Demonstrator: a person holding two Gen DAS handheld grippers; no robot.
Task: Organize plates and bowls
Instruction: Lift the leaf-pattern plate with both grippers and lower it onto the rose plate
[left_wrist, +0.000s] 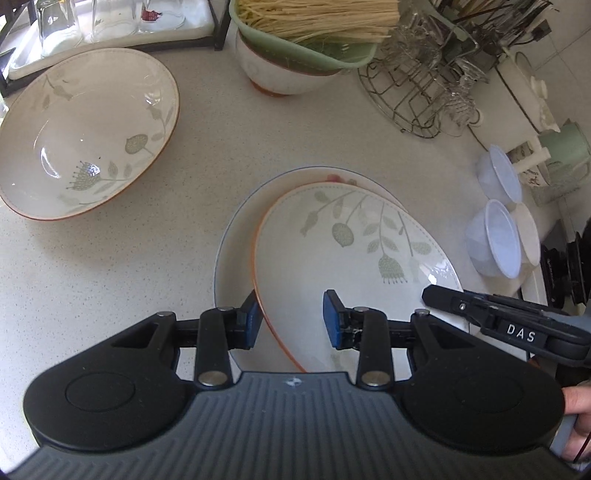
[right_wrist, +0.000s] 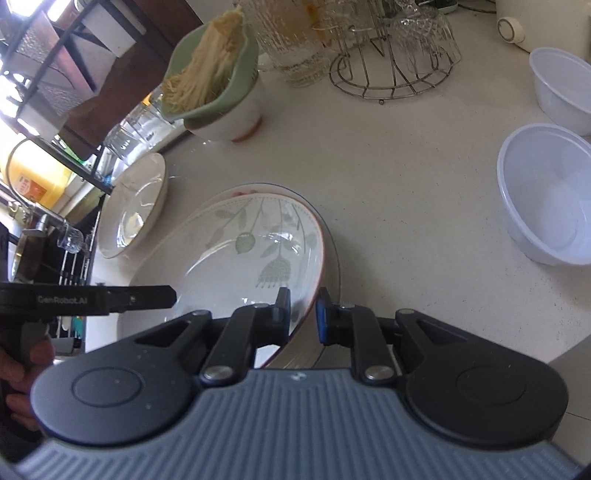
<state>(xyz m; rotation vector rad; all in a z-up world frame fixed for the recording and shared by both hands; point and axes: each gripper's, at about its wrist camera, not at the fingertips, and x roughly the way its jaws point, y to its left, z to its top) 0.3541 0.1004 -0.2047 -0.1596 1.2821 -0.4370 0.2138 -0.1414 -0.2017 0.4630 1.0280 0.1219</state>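
A cream floral plate (left_wrist: 351, 251) with an orange rim hangs tilted just above a white blue-rimmed plate (left_wrist: 236, 240) on the counter. My left gripper (left_wrist: 291, 317) straddles its left rim, one blue pad outside and one inside, shut on it. In the right wrist view the same floral plate (right_wrist: 236, 251) has its right rim pinched between the pads of my right gripper (right_wrist: 303, 314). Each gripper's finger shows in the other's view. A large floral bowl (left_wrist: 85, 136) sits apart at the left.
Behind stand a green colander of noodles (left_wrist: 306, 29) on a white bowl, a wire rack of glasses (left_wrist: 417, 85) and a tray of glasses (left_wrist: 110, 26). Plastic bowls (right_wrist: 550, 199) and a green mug (left_wrist: 565, 147) sit at the right. The counter edge is at the near right.
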